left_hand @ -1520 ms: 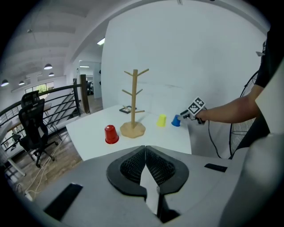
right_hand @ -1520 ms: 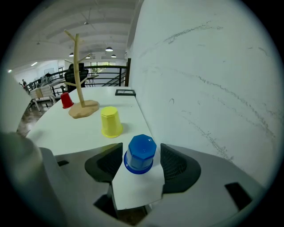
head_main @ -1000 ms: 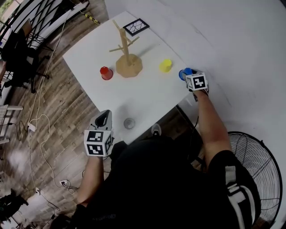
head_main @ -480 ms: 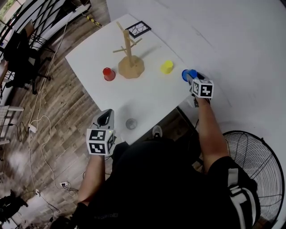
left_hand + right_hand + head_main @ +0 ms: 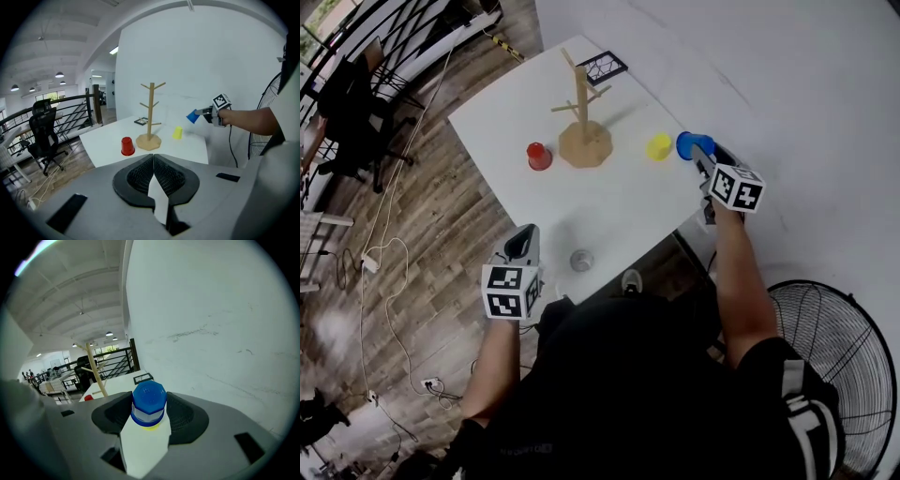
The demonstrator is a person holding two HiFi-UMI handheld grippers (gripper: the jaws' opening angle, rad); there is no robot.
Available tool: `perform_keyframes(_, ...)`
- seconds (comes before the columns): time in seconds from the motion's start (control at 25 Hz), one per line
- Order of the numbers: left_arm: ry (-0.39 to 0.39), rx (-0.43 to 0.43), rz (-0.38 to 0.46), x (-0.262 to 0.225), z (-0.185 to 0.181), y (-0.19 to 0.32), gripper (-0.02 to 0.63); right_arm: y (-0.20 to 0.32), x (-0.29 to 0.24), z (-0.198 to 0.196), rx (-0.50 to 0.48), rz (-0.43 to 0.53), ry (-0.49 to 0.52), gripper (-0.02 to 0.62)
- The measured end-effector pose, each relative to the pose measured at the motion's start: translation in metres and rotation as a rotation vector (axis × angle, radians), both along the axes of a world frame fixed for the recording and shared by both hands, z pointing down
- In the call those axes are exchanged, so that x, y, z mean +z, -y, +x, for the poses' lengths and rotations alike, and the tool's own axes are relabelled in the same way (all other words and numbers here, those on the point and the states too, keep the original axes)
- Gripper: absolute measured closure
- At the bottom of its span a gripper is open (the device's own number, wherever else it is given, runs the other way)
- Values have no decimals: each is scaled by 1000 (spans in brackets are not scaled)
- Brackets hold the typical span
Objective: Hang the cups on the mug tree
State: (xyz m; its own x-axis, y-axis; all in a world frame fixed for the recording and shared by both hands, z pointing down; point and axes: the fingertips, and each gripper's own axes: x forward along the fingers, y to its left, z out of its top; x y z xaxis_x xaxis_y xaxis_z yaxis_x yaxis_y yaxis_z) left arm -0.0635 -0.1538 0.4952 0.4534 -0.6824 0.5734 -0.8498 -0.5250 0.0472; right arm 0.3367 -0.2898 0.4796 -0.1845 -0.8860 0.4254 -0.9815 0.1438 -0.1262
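A wooden mug tree [image 5: 583, 117] stands at the far part of the white table [image 5: 609, 211], with no cup on its pegs. A red cup [image 5: 538, 156] sits upside down to its left and a yellow cup [image 5: 658, 146] to its right. My right gripper [image 5: 703, 156] is shut on a blue cup [image 5: 691, 144] and holds it in the air beside the yellow one. In the right gripper view the blue cup [image 5: 149, 404] is clamped between the pads. My left gripper [image 5: 523, 246] hangs off the table's near left corner, shut and empty [image 5: 153, 176].
A small grey round object [image 5: 581, 261] lies near the table's front edge. A black-framed tile [image 5: 602, 67] lies behind the tree. A white wall runs along the right. A floor fan [image 5: 834, 347] stands at the lower right, an office chair [image 5: 347, 112] and cables at the left.
My right gripper has lifted the blue cup off the table's right edge and carried it up and toward the yellow cup. The left gripper has stayed put.
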Motion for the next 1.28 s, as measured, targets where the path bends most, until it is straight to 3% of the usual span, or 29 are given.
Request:
perform_keyframes(0.2,7,-4,12,-2,-7,-2,591,20,-22,-36,-58,39,59,365)
perform_keyframes(0.52,12,-18,19,-2,-13,-4,591,60,-49,-105,-207,63,75,365)
perform_keyframes(0.88,13,-43,4,9,-25,-2,591,109,-68,-139,-204,65,314,366)
perform_keyframes(1.28,3,-65,2,7,-28,-6,591,127,-68,-169,-249,26,322,365)
